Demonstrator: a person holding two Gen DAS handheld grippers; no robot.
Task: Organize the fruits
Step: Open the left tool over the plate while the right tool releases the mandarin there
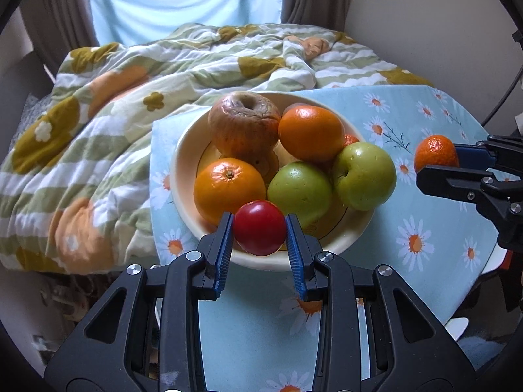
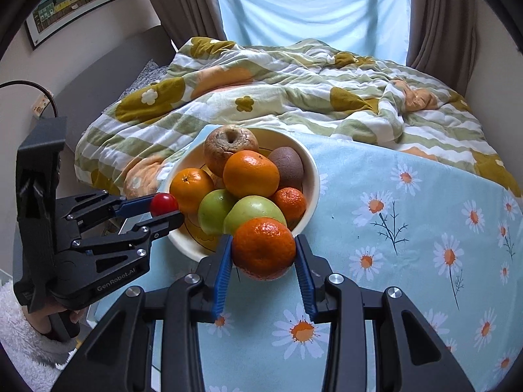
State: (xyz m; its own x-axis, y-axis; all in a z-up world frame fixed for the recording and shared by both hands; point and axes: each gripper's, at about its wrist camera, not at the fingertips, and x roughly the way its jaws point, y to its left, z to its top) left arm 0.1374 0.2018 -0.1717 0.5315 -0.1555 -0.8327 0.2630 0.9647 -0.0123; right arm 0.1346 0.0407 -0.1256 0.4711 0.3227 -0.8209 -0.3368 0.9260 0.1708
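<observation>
A cream bowl (image 1: 183, 176) on the daisy cloth holds a wrinkled brown apple (image 1: 243, 124), two oranges (image 1: 310, 132), two green apples (image 1: 362, 174), a small mandarin and a kiwi (image 2: 287, 165). My left gripper (image 1: 260, 228) is shut on a small red fruit (image 1: 259, 227), held over the bowl's near rim; it also shows in the right wrist view (image 2: 163, 204). My right gripper (image 2: 263, 251) is shut on a mandarin (image 2: 263, 248), held at the bowl's near right side; this mandarin also shows in the left wrist view (image 1: 436, 153).
The bowl (image 2: 312, 170) stands on a light blue daisy-print cloth (image 2: 408, 228) over a small table. A rumpled striped flower quilt (image 1: 108, 124) on a bed lies behind and to the left. Curtains and a window are at the back.
</observation>
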